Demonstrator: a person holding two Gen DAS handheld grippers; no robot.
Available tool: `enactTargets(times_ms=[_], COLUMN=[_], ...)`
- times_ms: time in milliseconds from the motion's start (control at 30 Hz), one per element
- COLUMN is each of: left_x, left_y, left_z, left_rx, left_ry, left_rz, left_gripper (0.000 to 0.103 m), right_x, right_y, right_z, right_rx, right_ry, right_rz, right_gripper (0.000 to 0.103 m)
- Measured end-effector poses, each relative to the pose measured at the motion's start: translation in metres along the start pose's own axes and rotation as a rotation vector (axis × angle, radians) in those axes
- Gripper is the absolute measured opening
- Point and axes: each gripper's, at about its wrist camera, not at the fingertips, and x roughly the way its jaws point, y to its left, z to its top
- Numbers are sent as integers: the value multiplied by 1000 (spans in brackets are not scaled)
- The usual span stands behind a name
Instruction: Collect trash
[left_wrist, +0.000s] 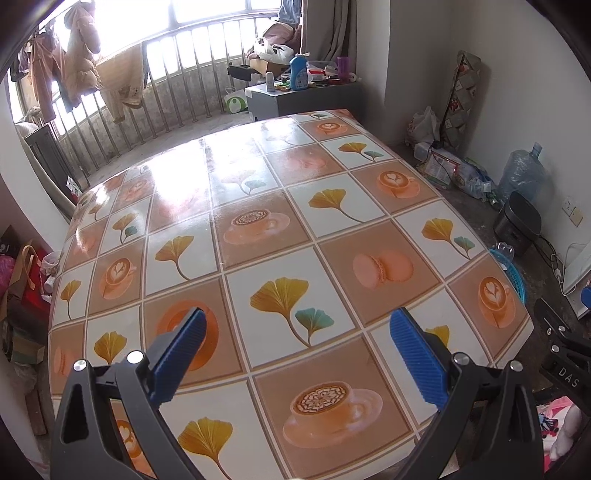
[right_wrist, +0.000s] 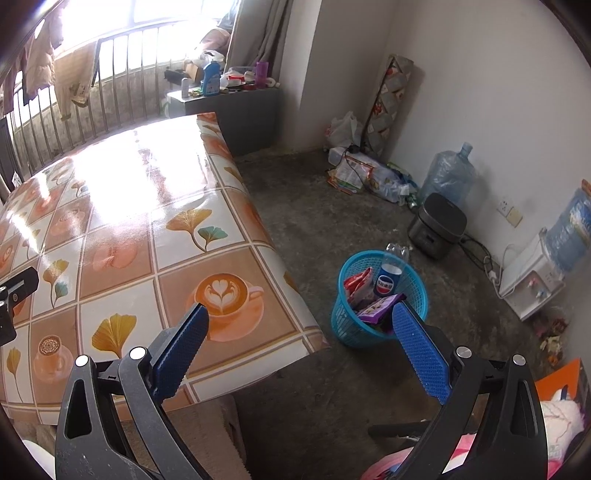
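A blue mesh trash basket (right_wrist: 349, 330) stands on the floor right of the table. It holds a Pepsi bottle (right_wrist: 389, 275), a red wrapper (right_wrist: 356, 286) and a purple packet (right_wrist: 376, 309). Its rim also shows in the left wrist view (left_wrist: 511, 271). My right gripper (right_wrist: 301, 314) is open and empty, above the table's near right corner, with the basket beside its right finger. My left gripper (left_wrist: 297, 319) is open and empty over the table (left_wrist: 258, 206), whose patterned oilcloth carries no loose items.
A grey cabinet (left_wrist: 306, 98) with bottles stands behind the table. Bags and packets (right_wrist: 369, 177), a water jug (right_wrist: 448, 175), a black cooker (right_wrist: 437, 225) and a white dispenser (right_wrist: 532, 280) line the right wall. A railing (left_wrist: 166, 99) lies beyond. The right gripper's body (left_wrist: 565, 347) shows at right.
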Motion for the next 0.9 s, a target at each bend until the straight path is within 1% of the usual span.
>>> enactTargets(times_ms=[367,900], left_x=[1,2], left_y=[0,-4], left_z=[4,6], left_rx=[-8,1], left_ry=[8,14], left_rz=[-20,-23], left_gripper=[97,97], right_x=[-2,-3], right_y=[-1,-4], right_z=[1,3], right_rx=[7,16], right_ry=[-5,-11], right_rz=[-2,-2], right_gripper=[95,95])
